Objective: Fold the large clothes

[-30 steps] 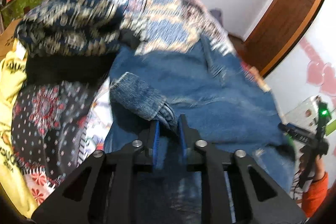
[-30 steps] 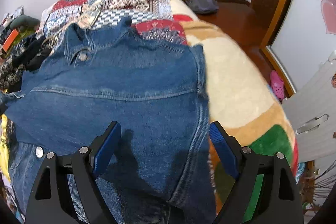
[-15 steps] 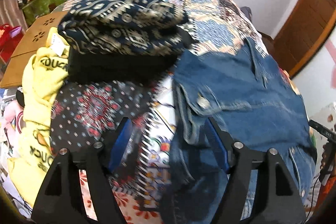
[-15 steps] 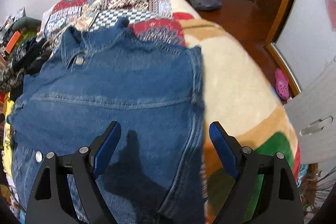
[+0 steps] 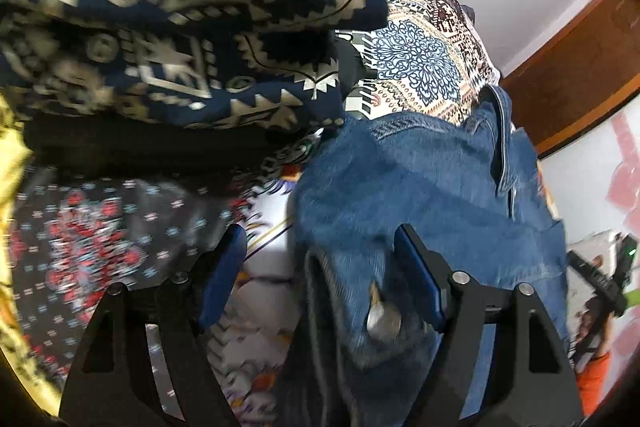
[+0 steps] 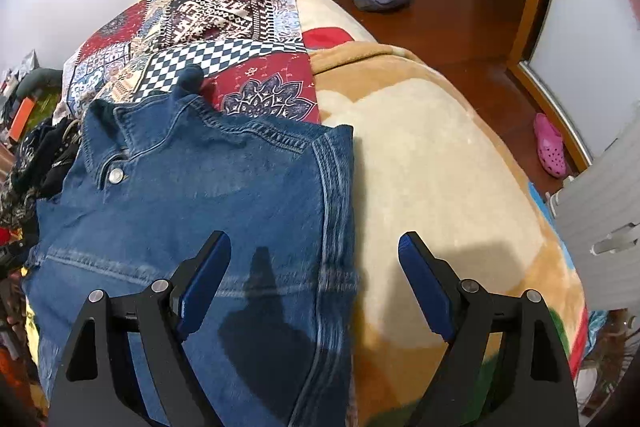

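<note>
A bed (image 6: 440, 163), covered by a beige plush blanket and a patchwork bedspread (image 6: 224, 7), is seen in both wrist views. A denim jacket (image 6: 192, 195) is spread flat on it, collar toward the far end, its right side edge lying on the beige blanket. Beside the jacket's left edge, a pile of other clothes is stacked, topped by a navy patterned garment (image 5: 168, 27). The right gripper (image 6: 314, 279) is held over the jacket's right side seam with its jaws spread wide and nothing between them. The left gripper (image 5: 316, 267) is likewise spread and empty, positioned over the jacket's left edge, where a metal button (image 5: 382, 315) is seen close to the lens. The step in hand appears to be the approach for a side fold. For the next move, each side edge would probably have to be pinched so that the sides can be carried inward over the back panel.
</note>
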A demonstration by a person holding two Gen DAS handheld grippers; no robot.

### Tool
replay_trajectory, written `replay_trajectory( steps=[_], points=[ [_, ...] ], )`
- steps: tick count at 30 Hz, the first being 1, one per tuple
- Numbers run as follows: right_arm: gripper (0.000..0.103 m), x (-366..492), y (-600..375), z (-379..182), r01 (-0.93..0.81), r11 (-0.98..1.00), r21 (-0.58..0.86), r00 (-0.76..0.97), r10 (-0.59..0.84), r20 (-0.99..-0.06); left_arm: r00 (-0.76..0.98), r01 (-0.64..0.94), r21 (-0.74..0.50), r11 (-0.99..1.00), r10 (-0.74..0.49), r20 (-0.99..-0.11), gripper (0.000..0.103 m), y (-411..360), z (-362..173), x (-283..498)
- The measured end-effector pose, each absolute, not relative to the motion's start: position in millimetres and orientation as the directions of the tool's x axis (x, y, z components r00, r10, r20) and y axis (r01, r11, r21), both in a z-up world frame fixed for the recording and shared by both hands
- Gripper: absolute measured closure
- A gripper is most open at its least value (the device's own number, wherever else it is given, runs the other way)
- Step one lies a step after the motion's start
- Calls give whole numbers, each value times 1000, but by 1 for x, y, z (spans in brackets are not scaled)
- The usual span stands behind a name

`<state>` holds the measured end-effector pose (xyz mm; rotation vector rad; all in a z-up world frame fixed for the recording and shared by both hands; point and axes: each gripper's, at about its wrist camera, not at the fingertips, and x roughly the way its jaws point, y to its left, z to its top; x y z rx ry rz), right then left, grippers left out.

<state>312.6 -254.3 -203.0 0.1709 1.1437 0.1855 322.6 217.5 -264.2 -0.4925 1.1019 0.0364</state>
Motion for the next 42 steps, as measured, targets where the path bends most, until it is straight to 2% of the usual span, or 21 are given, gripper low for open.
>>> replay_trajectory(
  steps=[1, 3, 7, 8, 9, 11, 12, 15, 18, 23, 32, 37, 42],
  points=[
    [24, 317, -254, -206, -58, 970, 236, 398, 239, -885, 461, -272, -379, 884, -226, -858, 28, 218, -268, 327],
    [38, 325, -256, -211, -53, 968, 244, 391, 245, -887, 459, -271, -401, 875, -249, -853, 28, 218, -274, 335],
    [55, 345, -258, -225, -37, 968, 248, 363, 244, -899, 452, -250, -406, 879, -264, -852, 28, 215, -282, 348],
    [64, 349, -258, -228, -32, 965, 259, 356, 253, -900, 451, -248, -402, 881, -262, -853, 29, 215, -282, 350],
    [73, 350, -259, -230, -28, 963, 269, 352, 261, -899, 454, -242, -403, 883, -264, -851, 37, 214, -283, 352],
    [82, 352, -259, -230, -26, 959, 283, 353, 274, -895, 469, -230, -387, 893, -247, -848, 54, 213, -280, 355],
    [86, 351, -257, -228, -31, 960, 278, 359, 271, -893, 480, -225, -368, 902, -227, -848, 74, 212, -277, 355],
    [88, 342, -251, -213, -61, 970, 235, 414, 239, -878, 493, -195, -384, 902, -249, -834, 93, 208, -265, 352],
    [89, 332, -248, -189, -84, 976, 202, 478, 218, -851, 516, -169, -295, 941, -171, -839, 95, 192, -243, 345],
    [89, 323, -246, -149, -137, 974, 178, 549, 225, -805, 569, -127, -187, 974, -83, -818, 96, 165, -193, 340],
    [89, 345, -228, -94, -216, 965, 147, 625, 252, -738, 637, -56, -172, 983, -98, -765, 96, 141, -125, 377],
    [89, 376, -223, -91, -217, 967, 133, 638, 243, -731, 642, -52, -148, 988, -80, -763, 96, 132, -121, 414],
    [89, 410, -221, -100, -195, 975, 110, 631, 211, -747, 626, -107, -119, 987, -26, -780, 96, 142, -140, 450]
  ],
)
